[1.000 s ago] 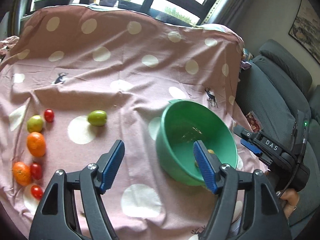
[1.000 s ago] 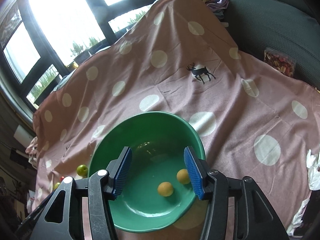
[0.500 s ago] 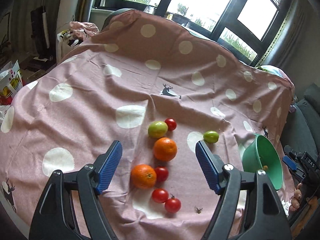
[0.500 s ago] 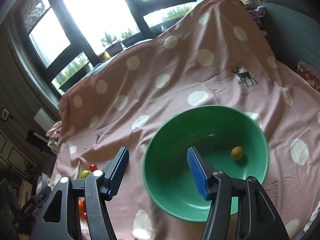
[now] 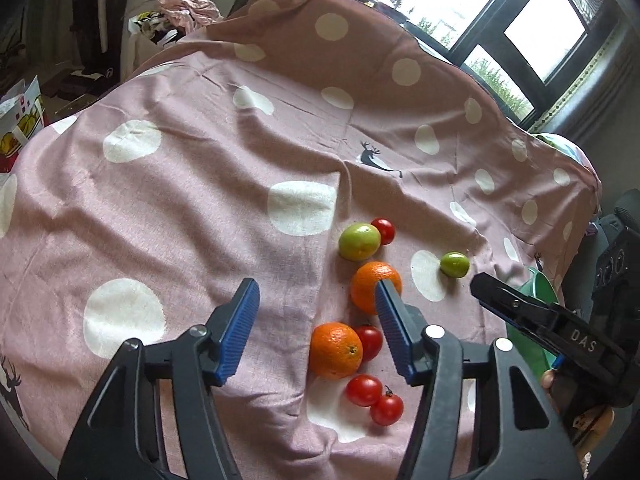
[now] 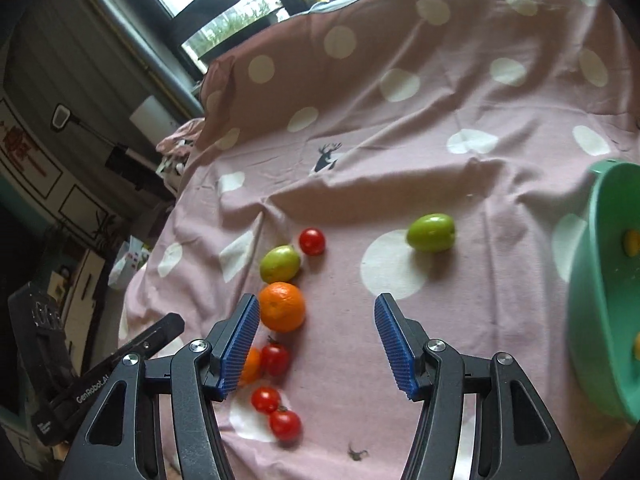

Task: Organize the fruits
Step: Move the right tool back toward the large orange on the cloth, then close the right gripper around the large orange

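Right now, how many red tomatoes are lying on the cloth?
4. One tomato lies beside the larger green fruit, one beside the nearer orange, and two touch nearest the camera. None seems hidden.

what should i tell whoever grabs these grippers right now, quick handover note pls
Left gripper: jaws closing, nothing between them, above the fruit cluster.
Right gripper: open, empty, over the pink cloth.
Done: at least two small yellow fruits lie in the green bowl.
Left on the cloth: two oranges, four red tomatoes, one large green fruit, one green fruit off alone nearer the bowl.
Suggested next: take the lone green fruit with the right gripper.
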Demonstrator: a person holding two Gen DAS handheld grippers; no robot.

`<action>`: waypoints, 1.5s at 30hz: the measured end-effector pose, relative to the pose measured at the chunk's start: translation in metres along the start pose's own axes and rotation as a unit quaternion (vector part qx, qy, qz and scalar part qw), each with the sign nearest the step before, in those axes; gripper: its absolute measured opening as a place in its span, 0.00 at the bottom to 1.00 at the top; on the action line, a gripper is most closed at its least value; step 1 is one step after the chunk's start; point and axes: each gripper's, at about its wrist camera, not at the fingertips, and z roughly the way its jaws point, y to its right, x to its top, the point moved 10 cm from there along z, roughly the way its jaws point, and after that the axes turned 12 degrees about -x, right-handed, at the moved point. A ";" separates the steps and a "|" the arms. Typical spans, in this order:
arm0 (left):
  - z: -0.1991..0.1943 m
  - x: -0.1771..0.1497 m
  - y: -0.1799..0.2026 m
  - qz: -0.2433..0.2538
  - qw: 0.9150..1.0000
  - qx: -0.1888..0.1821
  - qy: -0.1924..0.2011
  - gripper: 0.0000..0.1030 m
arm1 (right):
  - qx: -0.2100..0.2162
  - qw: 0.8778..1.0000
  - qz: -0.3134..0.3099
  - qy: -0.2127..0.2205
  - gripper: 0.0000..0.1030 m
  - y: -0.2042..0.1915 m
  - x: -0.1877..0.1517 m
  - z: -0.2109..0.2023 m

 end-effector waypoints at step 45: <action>0.037 -0.042 0.058 0.063 0.996 -0.031 -0.057 0.49 | -0.079 0.993 -0.022 -0.089 0.44 0.048 -0.065 0.019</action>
